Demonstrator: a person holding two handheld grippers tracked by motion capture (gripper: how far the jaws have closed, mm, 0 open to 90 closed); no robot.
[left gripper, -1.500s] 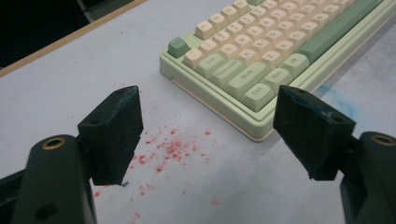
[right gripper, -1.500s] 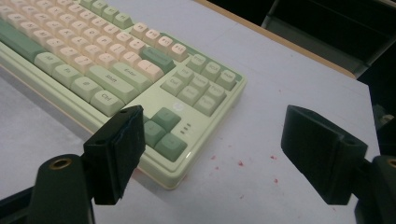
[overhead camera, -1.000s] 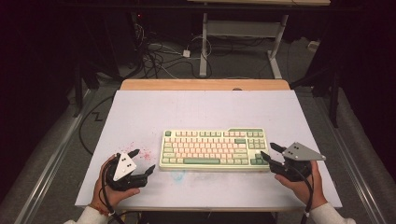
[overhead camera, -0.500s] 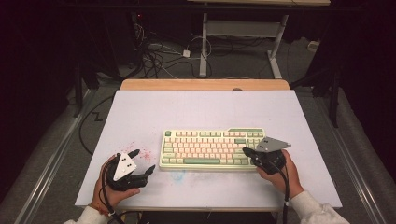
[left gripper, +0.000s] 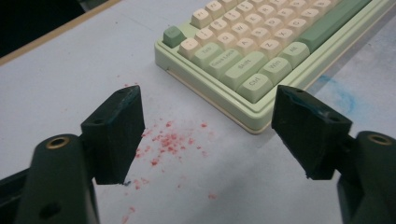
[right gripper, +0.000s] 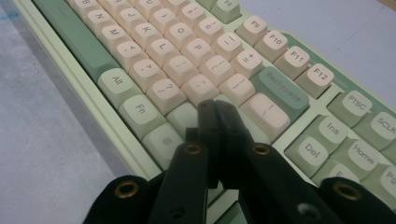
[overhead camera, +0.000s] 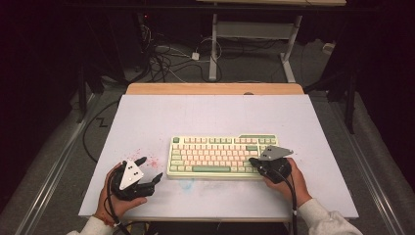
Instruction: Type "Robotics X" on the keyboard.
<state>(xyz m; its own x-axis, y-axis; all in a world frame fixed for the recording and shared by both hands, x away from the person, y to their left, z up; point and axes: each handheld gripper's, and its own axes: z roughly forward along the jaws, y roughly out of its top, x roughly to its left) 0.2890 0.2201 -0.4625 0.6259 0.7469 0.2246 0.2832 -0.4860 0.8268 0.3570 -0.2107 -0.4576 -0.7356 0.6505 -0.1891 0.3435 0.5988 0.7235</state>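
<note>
Your right gripper (overhead camera: 255, 162), jaws just pressed together on nothing, has moved in over the right end of the keyboard (overhead camera: 215, 155) near the table's front edge; your left gripper (overhead camera: 148, 170) rests spread wide at the front left.

Open white tabletop (overhead camera: 210, 117) beyond and to both sides of the pale green and cream mechanical keyboard (overhead camera: 222, 155), the sole obstacle on the surface. Bare strip along the near edge, partly taken by the open left gripper (overhead camera: 147, 171) and the closed right gripper (overhead camera: 254, 162), tips over the keyboard's right end. Red speckles (left gripper: 173, 142) flat, no hindrance.
</note>
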